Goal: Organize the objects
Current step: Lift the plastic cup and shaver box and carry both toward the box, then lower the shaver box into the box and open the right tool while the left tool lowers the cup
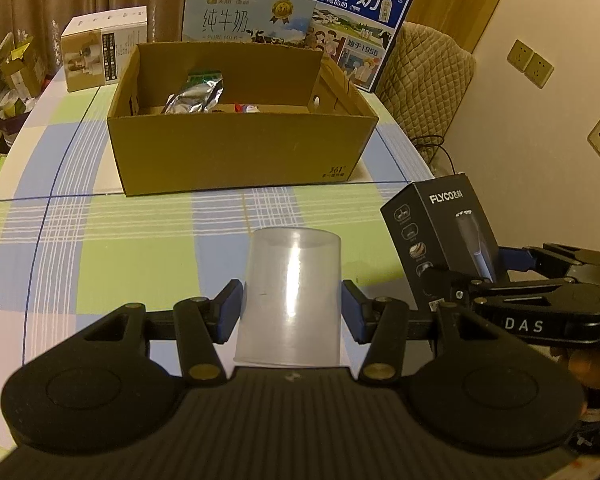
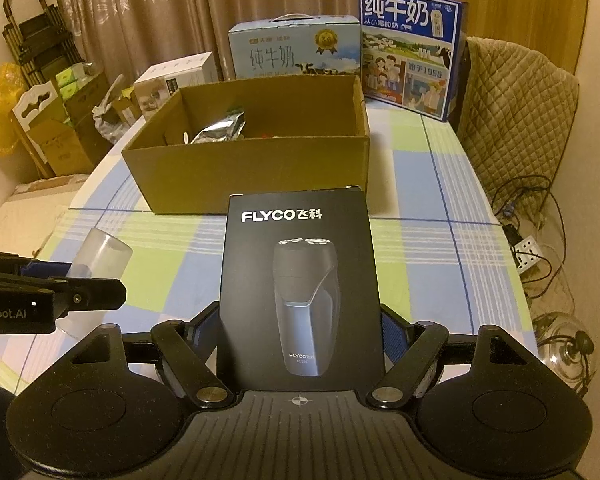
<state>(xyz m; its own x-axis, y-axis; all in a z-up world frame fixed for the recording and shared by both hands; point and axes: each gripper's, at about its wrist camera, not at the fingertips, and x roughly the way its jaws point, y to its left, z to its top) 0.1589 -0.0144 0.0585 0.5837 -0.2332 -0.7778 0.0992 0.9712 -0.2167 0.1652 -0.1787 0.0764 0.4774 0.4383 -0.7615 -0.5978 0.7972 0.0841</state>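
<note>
Cardboard box [image 1: 236, 148] on checked tablecloth [image 1: 120, 240], seemingly curtained room.

**Warm, dim room light, bent at the edges**

A yellowish indoor glow tints both views, with no daylight through the drawn curtains [image 2: 140, 20]. A bright vertical streak of glare runs down the plastic cup [image 1: 290, 292]. The cardboard box [image 1: 240, 148] casts a soft shadow on the checked tablecloth [image 1: 120, 240]. Straight lines bow outward and the corners go black. Detail is slightly soft and grainy, and the gripper bodies up close look murky.
</note>
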